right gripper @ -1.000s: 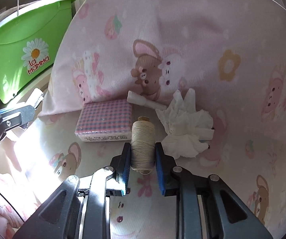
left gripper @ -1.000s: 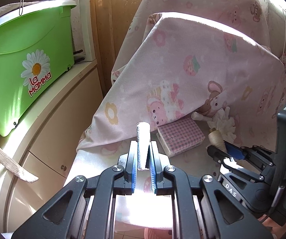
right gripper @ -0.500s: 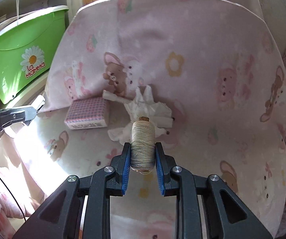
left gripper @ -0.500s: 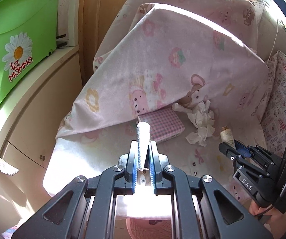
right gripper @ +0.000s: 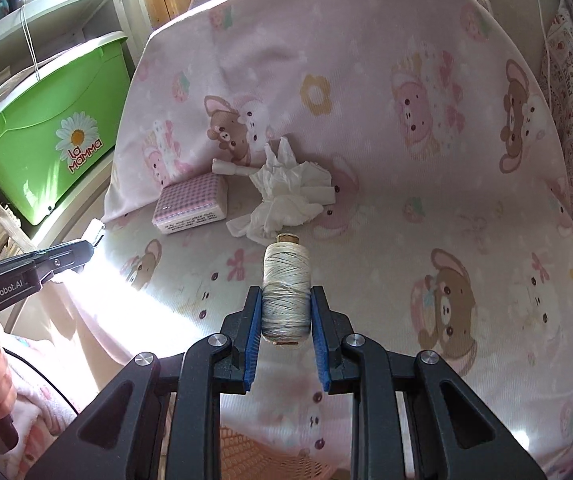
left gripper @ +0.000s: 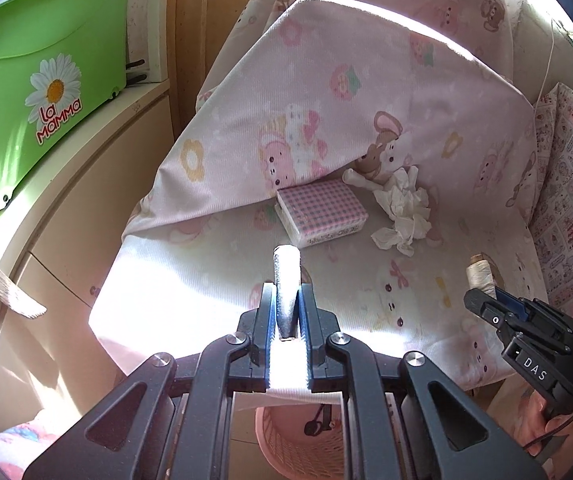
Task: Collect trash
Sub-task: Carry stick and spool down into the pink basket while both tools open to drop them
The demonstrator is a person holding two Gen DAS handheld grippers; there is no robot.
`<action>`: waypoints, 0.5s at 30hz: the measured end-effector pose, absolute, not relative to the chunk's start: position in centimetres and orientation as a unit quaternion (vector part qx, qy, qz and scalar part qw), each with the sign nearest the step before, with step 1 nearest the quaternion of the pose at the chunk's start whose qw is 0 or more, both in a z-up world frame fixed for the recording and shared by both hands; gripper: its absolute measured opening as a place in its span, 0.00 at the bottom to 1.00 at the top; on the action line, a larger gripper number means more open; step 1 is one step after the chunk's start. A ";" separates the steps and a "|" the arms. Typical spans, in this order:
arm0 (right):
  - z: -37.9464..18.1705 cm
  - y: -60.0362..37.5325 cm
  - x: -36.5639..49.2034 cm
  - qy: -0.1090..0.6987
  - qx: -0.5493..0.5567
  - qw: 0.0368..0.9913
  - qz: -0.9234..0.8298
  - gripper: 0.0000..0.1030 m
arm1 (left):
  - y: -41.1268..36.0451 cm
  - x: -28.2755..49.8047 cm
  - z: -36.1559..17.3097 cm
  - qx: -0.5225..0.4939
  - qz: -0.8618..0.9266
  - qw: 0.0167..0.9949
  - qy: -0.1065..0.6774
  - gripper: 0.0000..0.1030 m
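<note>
My left gripper [left gripper: 286, 304] is shut on a small silvery-white tube [left gripper: 286, 280], held above the front edge of a chair seat covered in pink cartoon cloth [left gripper: 214, 280]. My right gripper [right gripper: 285, 312] is shut on a spool of cream thread [right gripper: 285, 292], above the seat's middle; it also shows in the left wrist view [left gripper: 486, 300]. On the seat lie a crumpled white tissue [right gripper: 286, 196], a pink checked tissue pack [right gripper: 192, 208] and a small white stick [right gripper: 230, 168]. A pink mesh basket [left gripper: 306, 440] sits below the seat's front edge.
A green "La Mamma" plastic box [left gripper: 38, 92] stands on a cream cabinet [left gripper: 86, 184] at the left. A patterned cushion [left gripper: 566, 200] stands at the right. The chair back [right gripper: 346, 60] rises behind the seat.
Both grippers have drawn back from the chair back toward the seat's front edge, each still holding its object. The pink basket has come into view below.
</note>
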State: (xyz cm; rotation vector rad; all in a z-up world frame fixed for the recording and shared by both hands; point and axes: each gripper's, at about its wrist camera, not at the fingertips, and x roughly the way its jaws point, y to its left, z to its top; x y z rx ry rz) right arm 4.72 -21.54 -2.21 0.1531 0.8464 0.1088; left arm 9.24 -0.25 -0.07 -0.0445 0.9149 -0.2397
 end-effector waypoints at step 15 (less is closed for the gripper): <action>-1.5 -17.7 -2.3 0.418 0.065 0.896 0.136 0.24 | -0.9 4.0 -2.5 -0.018 -0.140 0.862 0.487 0.10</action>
